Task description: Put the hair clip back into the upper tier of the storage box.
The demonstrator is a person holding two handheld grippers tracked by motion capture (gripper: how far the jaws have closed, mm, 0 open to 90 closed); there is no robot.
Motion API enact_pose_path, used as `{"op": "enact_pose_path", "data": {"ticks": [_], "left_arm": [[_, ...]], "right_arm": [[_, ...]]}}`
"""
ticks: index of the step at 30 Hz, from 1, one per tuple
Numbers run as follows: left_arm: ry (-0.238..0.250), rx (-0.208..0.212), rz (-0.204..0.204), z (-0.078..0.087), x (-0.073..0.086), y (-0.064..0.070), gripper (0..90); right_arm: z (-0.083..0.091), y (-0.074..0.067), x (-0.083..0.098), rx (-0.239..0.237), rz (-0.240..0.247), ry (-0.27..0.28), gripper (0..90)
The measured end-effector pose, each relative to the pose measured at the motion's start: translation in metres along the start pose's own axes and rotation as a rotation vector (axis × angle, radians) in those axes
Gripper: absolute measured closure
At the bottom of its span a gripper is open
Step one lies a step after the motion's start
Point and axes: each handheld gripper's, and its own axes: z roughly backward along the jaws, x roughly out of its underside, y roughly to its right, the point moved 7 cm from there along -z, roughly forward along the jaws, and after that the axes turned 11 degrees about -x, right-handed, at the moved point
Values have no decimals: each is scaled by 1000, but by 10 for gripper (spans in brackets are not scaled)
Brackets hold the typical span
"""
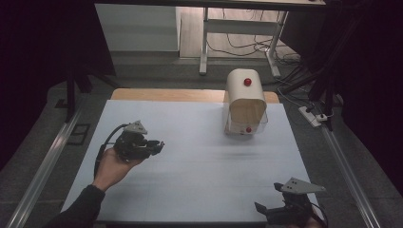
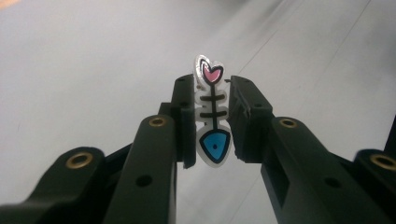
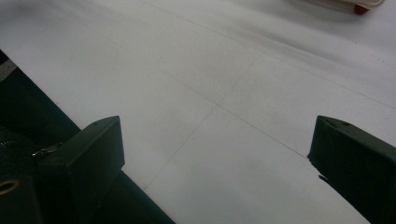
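The left gripper (image 2: 212,116) pinches a small flat fishbone charm (image 2: 212,112) between its two black jaws. In the left gripper view the charm stands upright in the grip: a pink heart-shaped tail at the top rises above the jaw tips, black ribs cross a white spine in the middle, and a blue head with a black dot points down toward the gripper body. The pads press on it from both sides. In the high view this left gripper (image 1: 159,145) is held in the left hand (image 1: 114,164) above the white table (image 1: 190,180), on its left half, with its jaws pointing toward the right.

The right gripper (image 1: 268,209) sits low at the near right corner of the table, its jaws spread wide apart with bare table surface between them in the right gripper view.

Toward the far right of the table stands a cream bread-bin-like box (image 1: 244,102) with a rounded top and red knobs. Its front is open, showing a wooden interior; whether anything lies inside cannot be told.
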Motion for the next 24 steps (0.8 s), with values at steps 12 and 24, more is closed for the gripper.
{"op": "enact_pose_path", "data": {"ticks": [12,24], "left_arm": [[12,63,-29,-20,-35,20,726],[35,106,-60,-37,-75,38,726]], "right_arm": [[1,-2,0,-17,6,5,14],[3,-2,-1,-41,-31,26,8]]}}
